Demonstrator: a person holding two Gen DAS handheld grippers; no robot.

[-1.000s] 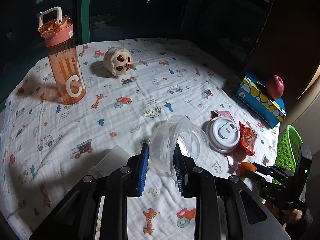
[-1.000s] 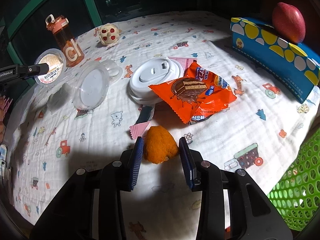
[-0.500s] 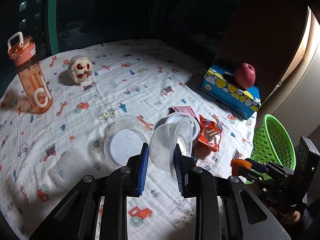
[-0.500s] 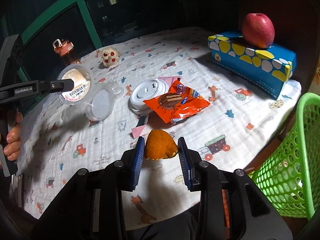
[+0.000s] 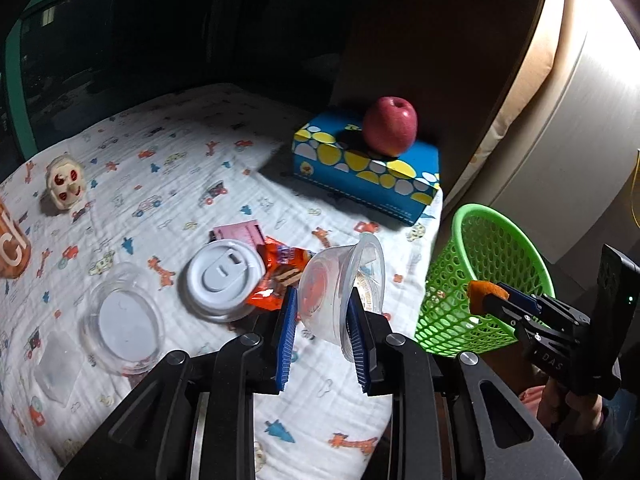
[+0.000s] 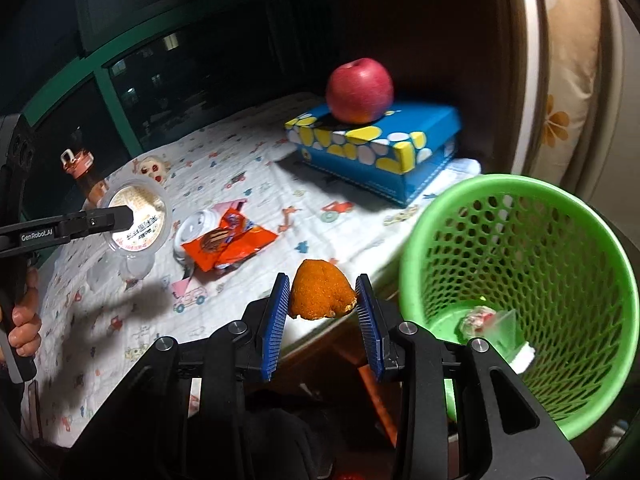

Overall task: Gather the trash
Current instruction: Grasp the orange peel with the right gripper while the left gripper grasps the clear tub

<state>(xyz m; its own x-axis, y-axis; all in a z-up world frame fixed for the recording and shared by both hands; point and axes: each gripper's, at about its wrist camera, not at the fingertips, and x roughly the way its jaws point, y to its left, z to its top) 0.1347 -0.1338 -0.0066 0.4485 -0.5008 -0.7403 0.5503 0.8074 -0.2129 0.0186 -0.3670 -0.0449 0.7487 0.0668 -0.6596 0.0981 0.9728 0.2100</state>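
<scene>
Grippers first: the right gripper point(image 6: 322, 300) is clamped on a piece of orange peel point(image 6: 321, 295), held in the air just left of the green basket point(image 6: 516, 204) and short of its rim; the left gripper point(image 5: 322, 320) pinches a clear plastic cup point(image 5: 340, 284) tipped on its side, above the table edge and left of the basket. Scraps of trash point(image 6: 492, 324) lie on the basket's floor. Further left of the basket, on the printed tablecloth point(image 5: 168, 184), sit an orange snack wrapper point(image 5: 280, 276), a white cup lid point(image 5: 224, 276) touching it, a pink packet point(image 5: 240, 232) behind the lid, and a clear lid point(image 5: 120, 320) beyond. Behind the basket, a red apple point(image 5: 390, 126) rests on a blue tissue box point(image 5: 360, 176). Far left of the basket stand a small skull toy point(image 5: 64, 184) and an orange bottle point(image 6: 86, 176)
</scene>
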